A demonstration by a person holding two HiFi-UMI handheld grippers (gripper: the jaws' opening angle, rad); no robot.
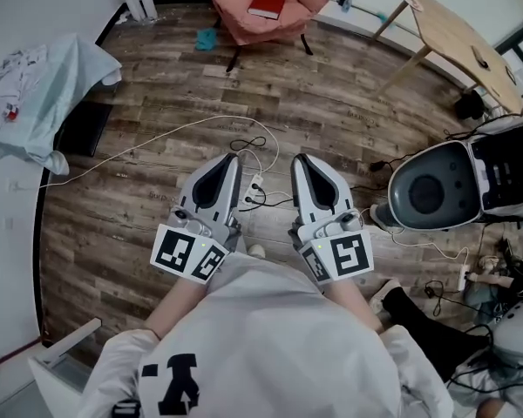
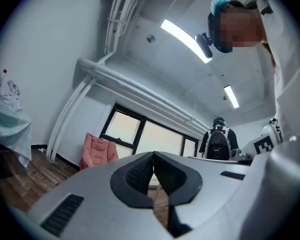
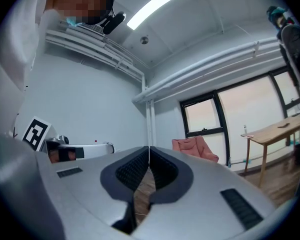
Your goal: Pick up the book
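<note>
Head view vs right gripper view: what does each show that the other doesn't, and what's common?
Head view only: the red book lying on the pink chair, and the grey round appliance on the floor. Right gripper view only: the ceiling light, the windows, and a close look at the right gripper, jaws together with nothing between them. Both: the pink chair, the wooden table, the right gripper itself.

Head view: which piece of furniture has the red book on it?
The pink padded armchair, top centre: the red book lies on its seat. The light wooden table at right and the pale cloth-draped surface at left show no book.
</note>
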